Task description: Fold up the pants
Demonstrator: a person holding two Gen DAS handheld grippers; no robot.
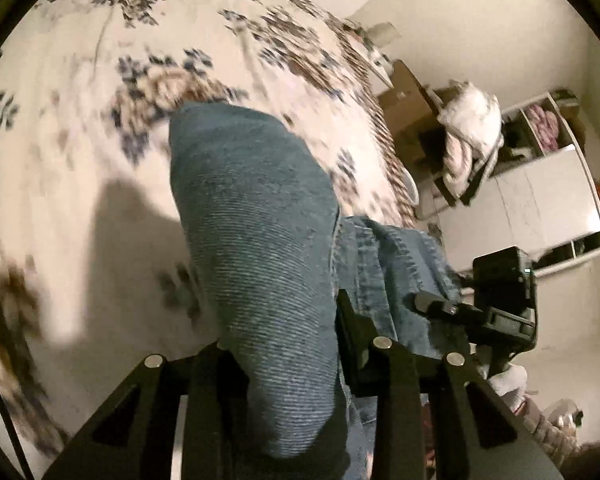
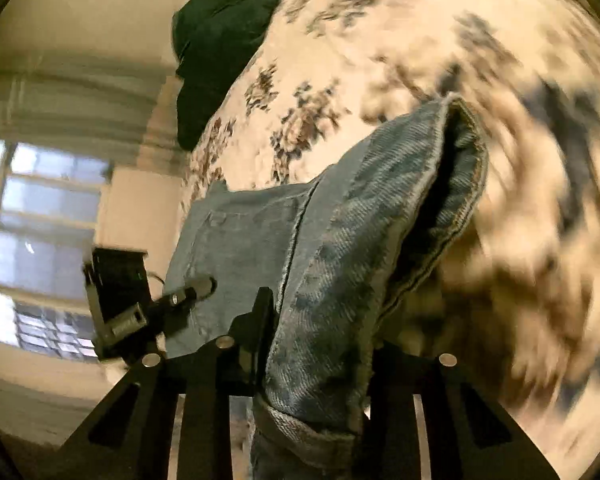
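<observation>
Both sets of jaws are clamped on blue denim pants: the left gripper pinches a fold rising straight ahead of it, the right gripper pinches a hemmed leg opening. Beyond the jaws lies a floral bedspread; a dark green garment rests farther off.

Coarse ribbed blue denim pants, matt black plastic tongs, soft floral cloth bedspread.

Floral bedspread, white shelving, paned window.
</observation>
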